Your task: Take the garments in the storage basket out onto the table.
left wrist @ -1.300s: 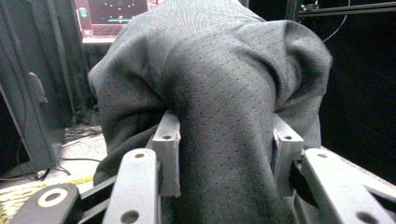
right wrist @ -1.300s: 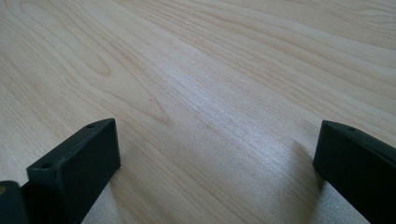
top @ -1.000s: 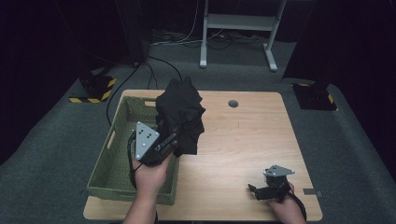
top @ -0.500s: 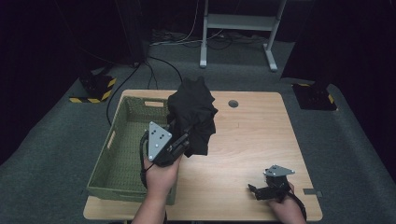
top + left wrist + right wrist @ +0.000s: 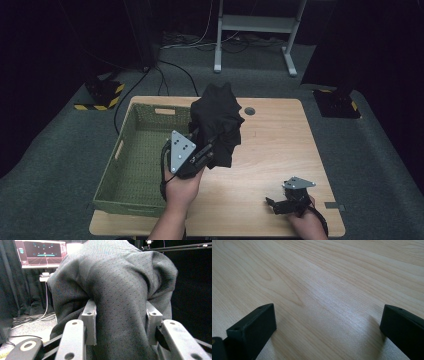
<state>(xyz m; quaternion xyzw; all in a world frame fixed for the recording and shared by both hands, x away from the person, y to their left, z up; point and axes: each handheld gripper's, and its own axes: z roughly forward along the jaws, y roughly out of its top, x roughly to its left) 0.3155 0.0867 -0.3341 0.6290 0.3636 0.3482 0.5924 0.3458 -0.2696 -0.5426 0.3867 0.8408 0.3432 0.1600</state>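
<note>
A crumpled black cloth (image 5: 218,117) hangs in the air above the right rim of the green basket (image 5: 119,150). My left gripper (image 5: 210,151) is shut on it from below, with its jaws pointing up and away. In the left gripper view the dark dotted fabric (image 5: 120,285) bulges between the two metal pads (image 5: 90,317) and drapes over them. My right gripper (image 5: 272,203) rests low near the table's front right edge. Its jaws (image 5: 328,315) stand wide open over bare wood with nothing between them.
The woven green basket takes up the left part of the wooden table (image 5: 280,145). A round hole (image 5: 249,110) sits near the table's far edge. Beyond the table are dark carpet, cables and a white metal stand (image 5: 255,22).
My left gripper has carried the black cloth to the right, from over the basket toward the table's middle. The right gripper has stayed where it was.
</note>
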